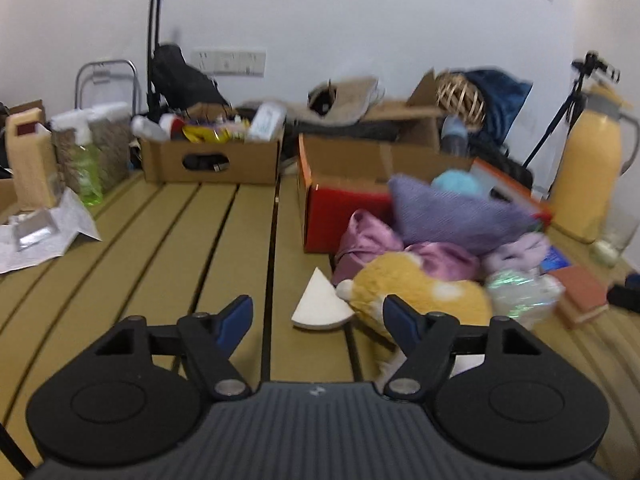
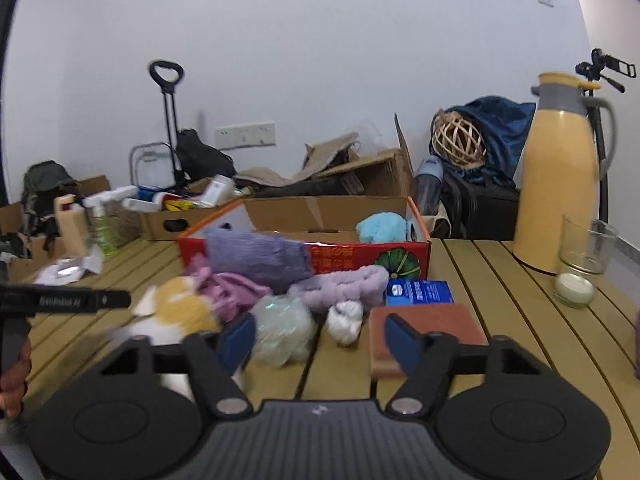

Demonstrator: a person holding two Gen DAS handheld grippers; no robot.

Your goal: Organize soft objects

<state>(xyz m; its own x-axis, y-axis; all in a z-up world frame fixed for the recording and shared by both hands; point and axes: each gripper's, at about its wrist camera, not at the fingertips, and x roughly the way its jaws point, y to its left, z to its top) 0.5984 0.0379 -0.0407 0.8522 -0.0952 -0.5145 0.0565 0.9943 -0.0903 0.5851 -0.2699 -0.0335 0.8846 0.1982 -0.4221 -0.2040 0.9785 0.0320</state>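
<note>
My slatted tan table (image 2: 472, 280) carries a red cardboard box (image 2: 360, 258), with a soft heap before it: yellow plush toy (image 1: 416, 288), pink satin cloth (image 1: 368, 240), lilac fuzzy band (image 2: 340, 288), iridescent wrap (image 2: 282, 326). Beside these lie a white foam wedge (image 1: 320, 304), a brown sponge block (image 2: 424, 320), a yellow thermos (image 2: 556, 184) and what seems a candle glass (image 2: 580, 268).

Soft, even indoor light fills both views, moderately bright, with a cool white wall (image 1: 360, 20) and only faint shadows under things on the worktop (image 1: 160, 240). No strong glare shows. Motion blur smears the purple cushion (image 1: 456, 216) and yellow plush toy (image 2: 180, 308); the background is slightly soft. Fisheye distortion bends the worktop's slats outward and darkens the corners of each view.
</note>
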